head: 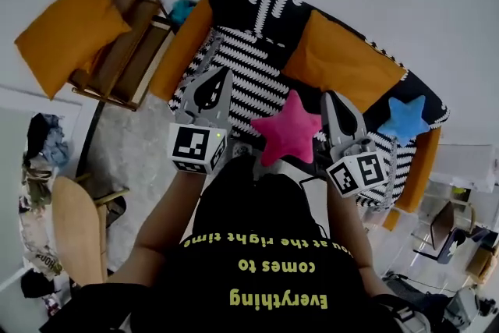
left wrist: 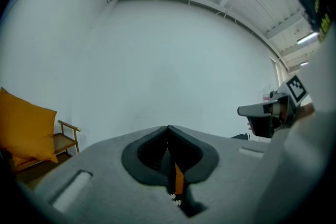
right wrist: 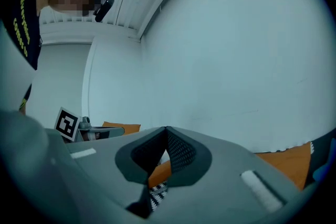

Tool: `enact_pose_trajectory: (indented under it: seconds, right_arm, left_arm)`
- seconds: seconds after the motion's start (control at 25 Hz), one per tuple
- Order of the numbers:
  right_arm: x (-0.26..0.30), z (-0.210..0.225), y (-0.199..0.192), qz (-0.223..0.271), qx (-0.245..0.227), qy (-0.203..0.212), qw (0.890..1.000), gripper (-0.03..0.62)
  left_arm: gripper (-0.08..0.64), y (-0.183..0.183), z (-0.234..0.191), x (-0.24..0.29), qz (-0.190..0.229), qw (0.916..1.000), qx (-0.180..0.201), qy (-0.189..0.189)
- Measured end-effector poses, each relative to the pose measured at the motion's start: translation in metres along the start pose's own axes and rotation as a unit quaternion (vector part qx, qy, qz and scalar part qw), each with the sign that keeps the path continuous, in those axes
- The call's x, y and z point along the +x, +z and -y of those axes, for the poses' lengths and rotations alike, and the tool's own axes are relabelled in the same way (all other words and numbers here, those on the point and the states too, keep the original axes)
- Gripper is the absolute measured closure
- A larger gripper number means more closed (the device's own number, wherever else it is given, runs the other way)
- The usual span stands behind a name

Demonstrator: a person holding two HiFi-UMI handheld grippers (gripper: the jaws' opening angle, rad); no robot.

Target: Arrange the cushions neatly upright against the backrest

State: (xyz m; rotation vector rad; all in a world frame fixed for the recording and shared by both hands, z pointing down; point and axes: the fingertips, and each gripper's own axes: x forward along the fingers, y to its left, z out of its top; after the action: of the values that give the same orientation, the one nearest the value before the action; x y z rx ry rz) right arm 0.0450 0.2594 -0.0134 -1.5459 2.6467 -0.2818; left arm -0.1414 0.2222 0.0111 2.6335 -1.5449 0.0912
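both closed, holding nothing: left gripper (head: 221,76), right gripper (head: 330,96). we judge approach step; next open jaws, take pink star cushion (head: 287,129).

Sofa (head: 251,78) front hidden behind the person (head: 265,246); chair cushion (left wrist: 23,128) cut off.

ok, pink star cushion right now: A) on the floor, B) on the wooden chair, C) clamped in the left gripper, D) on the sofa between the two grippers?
D: the head view shows the pink star cushion on the sofa, between the left gripper and the right gripper, both shut and empty.
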Motion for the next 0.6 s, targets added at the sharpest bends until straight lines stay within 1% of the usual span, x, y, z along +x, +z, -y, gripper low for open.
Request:
enact_pose_trajectory:
  seconds: [0.12, 0.2, 0.36, 0.4, 0.48, 0.6]
  right_arm:
    - [0.01, 0.016, -0.015, -0.021, 0.011, -0.026, 0.999, 0.581]
    - [0.014, 0.034, -0.023, -0.035, 0.02, -0.045, 0.998, 0.581]
    - [0.024, 0.078, -0.041, -0.057, 0.03, -0.071, 0.995, 0.581]
    - [0.027, 0.09, -0.049, -0.064, 0.036, -0.074, 0.995, 0.581]
    - [0.035, 0.115, -0.067, -0.078, 0.05, -0.076, 0.993, 0.581]
    - [0.048, 0.148, -0.1, -0.102, 0.063, -0.069, 0.99, 0.581]
  left_arm:
    - [0.56, -0.008, -0.011, 0.023, -0.014, 0.9998, -0.003, -0.015]
    - [0.56, -0.018, -0.015, 0.038, -0.024, 0.9994, -0.013, -0.019]
    - [0.56, -0.035, -0.013, 0.07, -0.014, 0.9974, -0.055, -0.044]
    - [0.56, -0.039, -0.01, 0.079, -0.013, 0.9968, -0.062, -0.049]
    - [0.56, -0.052, -0.005, 0.099, -0.022, 0.9964, -0.062, -0.053]
    - [0.56, -0.078, 0.004, 0.126, -0.042, 0.9963, -0.058, -0.047]
